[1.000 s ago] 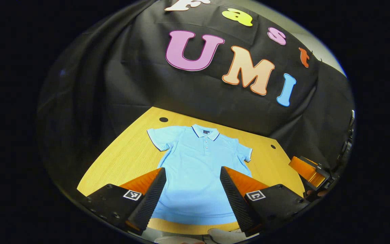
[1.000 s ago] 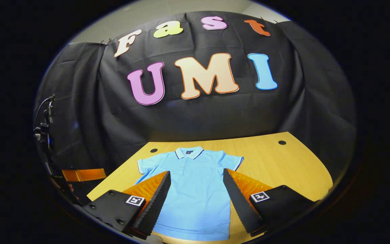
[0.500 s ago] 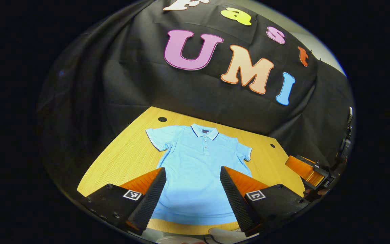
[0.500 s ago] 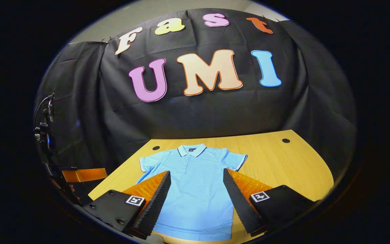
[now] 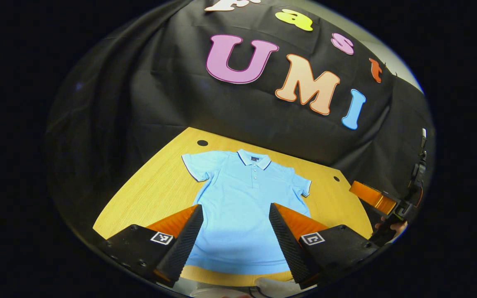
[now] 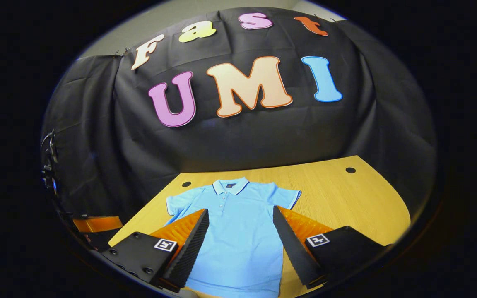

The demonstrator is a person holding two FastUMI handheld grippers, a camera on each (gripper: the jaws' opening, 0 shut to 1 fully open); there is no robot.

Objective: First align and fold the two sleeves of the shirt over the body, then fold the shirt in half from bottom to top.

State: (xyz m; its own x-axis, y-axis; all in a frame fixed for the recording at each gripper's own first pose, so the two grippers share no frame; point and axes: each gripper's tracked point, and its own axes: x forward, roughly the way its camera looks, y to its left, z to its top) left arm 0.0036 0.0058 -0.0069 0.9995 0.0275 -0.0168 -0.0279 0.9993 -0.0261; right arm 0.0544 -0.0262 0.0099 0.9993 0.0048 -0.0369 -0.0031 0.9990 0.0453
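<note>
A: So, the table (image 5: pixel 147 186) bears the shirt (image 5: pixel 242 198) flat, collar toward the far wall, its length running away from both grippers.

B: Left gripper (image 5: pixel 235 231) and right gripper (image 6: pixel 240 236) hover spread wide, empty; each sleeve (image 6: pixel 286 196) lies ahead.
</note>
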